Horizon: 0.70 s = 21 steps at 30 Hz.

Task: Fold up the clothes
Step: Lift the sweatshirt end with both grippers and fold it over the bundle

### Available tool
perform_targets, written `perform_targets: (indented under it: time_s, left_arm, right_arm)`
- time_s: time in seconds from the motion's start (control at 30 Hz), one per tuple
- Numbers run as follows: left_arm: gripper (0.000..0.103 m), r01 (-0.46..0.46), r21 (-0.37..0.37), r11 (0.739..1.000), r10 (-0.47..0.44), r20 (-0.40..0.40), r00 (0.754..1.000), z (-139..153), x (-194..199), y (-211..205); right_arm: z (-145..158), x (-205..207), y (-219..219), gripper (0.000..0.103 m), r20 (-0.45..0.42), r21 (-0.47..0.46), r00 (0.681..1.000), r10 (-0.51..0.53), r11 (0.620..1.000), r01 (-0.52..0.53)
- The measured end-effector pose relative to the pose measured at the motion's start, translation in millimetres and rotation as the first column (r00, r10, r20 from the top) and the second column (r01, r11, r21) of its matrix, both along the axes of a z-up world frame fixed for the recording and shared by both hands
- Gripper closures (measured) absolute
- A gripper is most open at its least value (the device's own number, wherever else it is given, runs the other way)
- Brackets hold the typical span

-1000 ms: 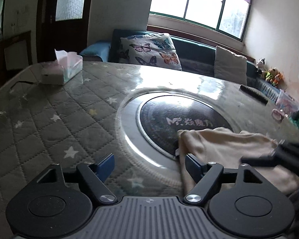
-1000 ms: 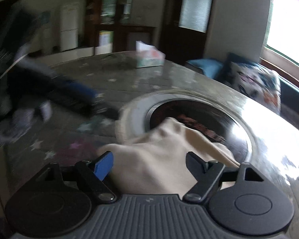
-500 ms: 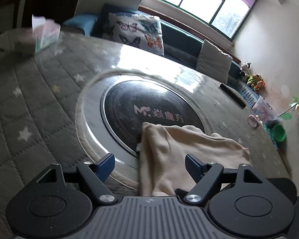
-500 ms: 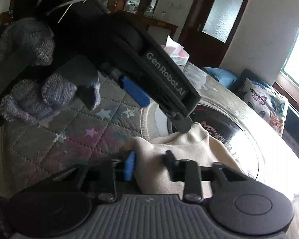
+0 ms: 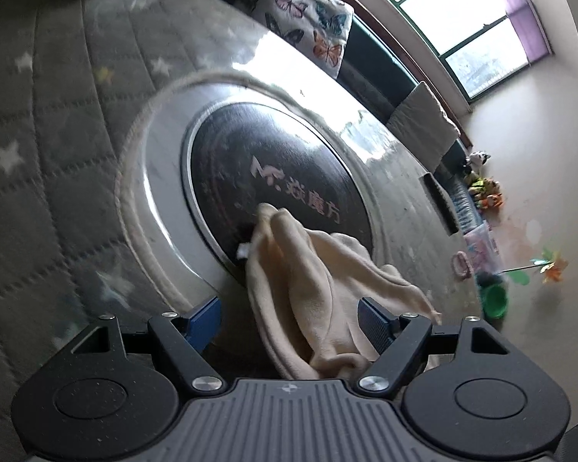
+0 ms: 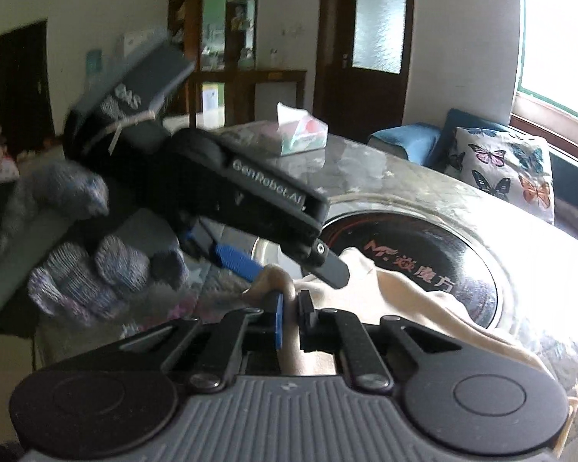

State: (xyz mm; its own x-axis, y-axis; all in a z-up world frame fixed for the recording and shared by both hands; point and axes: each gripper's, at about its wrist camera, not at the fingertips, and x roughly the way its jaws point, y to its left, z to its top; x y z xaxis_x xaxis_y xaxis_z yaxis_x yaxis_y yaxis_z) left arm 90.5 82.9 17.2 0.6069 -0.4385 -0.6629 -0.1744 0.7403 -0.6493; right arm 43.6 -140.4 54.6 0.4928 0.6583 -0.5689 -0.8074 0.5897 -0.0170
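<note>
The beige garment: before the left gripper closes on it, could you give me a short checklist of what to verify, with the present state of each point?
1. Right gripper pinches a fold of the beige garment: ok; its jaws have just been closing and now clamp the cloth.
2. Left gripper is open wide enough: ok.
3. Cloth lies between the left fingers: ok, but the pads are not pressing on it.
4. The two grippers are apart: cannot tell; the left fingertips sit very near the right ones in the right wrist view.
5. Tissue box is away from the garment: ok.
</note>
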Motion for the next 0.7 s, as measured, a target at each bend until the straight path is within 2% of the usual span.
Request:
perform_targets:
  time_s: [0.07,0.1,0.13,0.23,0.3,0.43,0.5,0.57,0.63,0.7]
  left_arm:
    - [0.031,0.002,-0.029,1.0,-0.002,-0.005,1.0,-2.0,1.6,-2.0]
    - [0.04,0.002,-0.041,0.999,-0.002,-0.008,1.0,-3.0,2.5,-2.9]
    - [0.053,0.003,-0.059,0.998,-0.004,-0.016,1.0,-4.9,3.5,-3.8]
    - [0.072,0.008,-0.099,0.995,-0.011,-0.032,0.999,-10.1,5.8,-5.2]
    - [0.079,0.006,-0.091,0.996,-0.009,-0.033,0.999,-10.6,5.8,-5.8]
    - [0.082,-0.004,-0.069,0.998,0.001,-0.05,0.999,-13.0,4.9,-4.1]
    - [0.082,-0.006,-0.074,0.997,0.002,-0.047,0.999,-13.6,3.2,-2.9]
    - [0.082,-0.004,-0.063,0.998,0.001,-0.042,0.999,-12.3,2.5,-3.6]
    - [0.082,-0.002,-0.054,0.999,0.0,-0.038,0.999,-12.0,1.6,-4.9]
    - [0.082,-0.002,-0.052,0.999,0.0,-0.036,0.999,-12.2,0.6,-4.3]
  right_arm:
    - [5.6,-0.8,-7.0,0.097,-0.003,0.025,1.0,-0.007,1.0,0.007]
    - [6.4,-1.2,-8.6,0.097,-0.006,0.031,1.0,-0.007,0.999,0.008]
    - [7.5,-1.7,-10.6,0.097,-0.011,0.039,1.0,-0.008,0.999,0.008]
    - [7.5,-4.6,-13.0,0.097,-0.015,0.047,1.0,-0.003,0.999,0.003]
    - [6.9,-4.7,-12.8,0.097,-0.018,0.046,1.0,0.002,0.999,-0.001]
    - [5.5,-4.1,-25.5,0.089,-0.053,0.069,0.998,-0.031,0.997,0.034]
    - [7.3,-3.3,-39.1,0.089,-0.062,0.087,0.996,-0.066,0.994,0.071]
    - [7.8,0.6,-54.8,0.089,-0.065,0.095,0.99,-0.122,0.987,0.128]
    - [5.9,5.9,-70.5,0.085,-0.061,0.088,0.981,-0.186,0.978,0.191]
    - [-0.1,20.4,-91.3,0.077,-0.069,0.064,0.954,-0.292,0.953,0.296]
